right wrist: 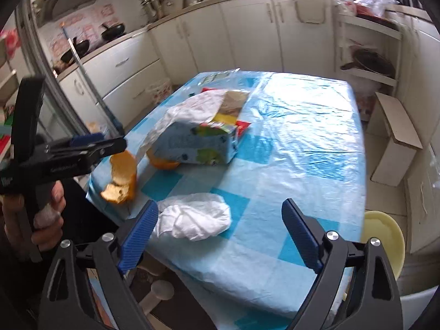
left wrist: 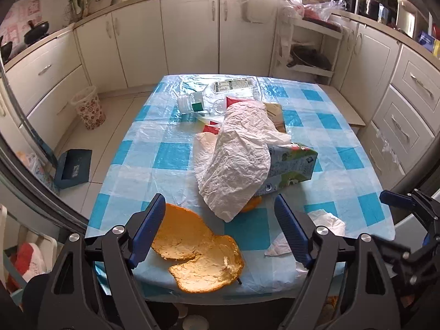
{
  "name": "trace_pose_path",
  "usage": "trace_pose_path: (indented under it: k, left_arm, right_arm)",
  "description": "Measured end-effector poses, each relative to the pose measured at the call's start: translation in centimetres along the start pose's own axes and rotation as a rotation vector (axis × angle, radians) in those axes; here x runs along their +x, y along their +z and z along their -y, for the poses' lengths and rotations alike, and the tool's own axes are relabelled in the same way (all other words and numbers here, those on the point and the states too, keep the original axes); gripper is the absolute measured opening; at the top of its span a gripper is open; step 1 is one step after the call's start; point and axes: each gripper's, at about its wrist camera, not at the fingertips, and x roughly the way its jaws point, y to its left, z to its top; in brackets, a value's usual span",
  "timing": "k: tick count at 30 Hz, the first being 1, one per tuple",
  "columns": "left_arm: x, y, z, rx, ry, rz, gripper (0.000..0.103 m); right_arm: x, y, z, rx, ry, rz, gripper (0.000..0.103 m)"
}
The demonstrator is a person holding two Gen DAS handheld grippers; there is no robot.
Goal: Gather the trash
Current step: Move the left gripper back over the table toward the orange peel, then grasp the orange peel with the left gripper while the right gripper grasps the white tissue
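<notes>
Left wrist view: both grippers (left wrist: 220, 231) (right wrist: 220, 236) gape empty; near peel (left wrist: 198, 250) looks light, brittle (pinch its raised edge)

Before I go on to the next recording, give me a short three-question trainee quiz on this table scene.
1. True or false: the left gripper is shut on the orange peel.
2. Multiple choice: what lies draped over the carton? A) a towel B) a white plastic bag C) a newspaper
3. Fill in: the white crumpled tissue lies just ahead of the ___ gripper.

Key:
1. False; its jaws stand wide apart, with the peel lying on the table's near edge below them.
2. B
3. right
</notes>
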Motion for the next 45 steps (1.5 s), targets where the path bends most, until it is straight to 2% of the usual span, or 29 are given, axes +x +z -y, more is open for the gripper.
trace_pose_path:
  k: [5, 12, 14, 18, 23, 25, 27, 29, 30, 33, 35, 36, 38, 45]
  left_arm:
    - [-0.8, -0.5, -2.5, -0.043, -0.005, -0.017, 0.079]
    - [-0.3, -4.0, -8.5, -0.211, -0.026, -0.151, 0.079]
    - [0.2, -5.4, -9.0, -0.238, -0.045, -0.195, 0.079]
    - [0.9, -6.0, -8.4, -0.249, -0.083, -0.222, 0.079]
    - [2.3, -5.5, -7.8, -0.256, -0.058, -0.229, 0.079]
    - [3.3, -5.4, -7.8, -0.286, -0.075, -0.255, 0.079]
    - [4.0, -5.4, -7.2, -0.292, -0.106, -0.272, 0.079]
    - [4.4, -5.3, -6.3, -0.264, -0.087, -0.269, 0.079]
    - [4.6, -5.2, -6.1, -0.258, -0.081, -0.267, 0.077]
    - [5.1, -4.7, -5.7, -0.256, -0.051, -0.257, 0.055]
    - [5.3, -4.5, -5.8, -0.254, -0.035, -0.253, 0.024]
    - [5.4, -4.5, -5.8, -0.26, -0.043, -0.256, 0.019]
    - [5.3, -4.4, -6.3, -0.274, -0.053, -0.244, 0.01]
    - [4.3, -4.2, -7.2, -0.293, -0.065, -0.195, 0.005]
  right_arm:
    - [2.9, -0.4, -2.7, -0.065, 0.006, -0.073, 0.088]
    - [5.5, -0.7, -3.2, -0.072, -0.014, -0.147, 0.087]
    - [6.0, -0.8, -2.9, -0.063, -0.017, -0.167, 0.08]
    - [6.8, -0.7, -2.6, -0.057, -0.046, -0.174, 0.065]
    - [6.4, -0.5, -1.4, -0.007, -0.058, -0.15, 0.042]
    - [6.2, -0.4, -1.1, 0.006, -0.062, -0.141, 0.029]
    - [6.0, -0.2, -0.7, 0.012, -0.07, -0.128, 0.024]
    - [5.8, -0.2, -0.5, 0.022, -0.071, -0.12, 0.021]
    - [5.7, -0.1, -0.4, 0.031, -0.067, -0.119, 0.02]
    - [5.4, -0.1, 0.1, 0.059, -0.056, -0.11, 0.019]
    - [5.4, -0.1, 0.4, 0.069, -0.05, -0.108, 0.019]
    - [5.3, -0.1, 0.6, 0.079, -0.047, -0.106, 0.019]
    - [5.1, 0.0, 0.9, 0.088, -0.046, -0.102, 0.019]
    - [4.7, 0.2, 1.1, 0.098, -0.041, -0.085, 0.019]
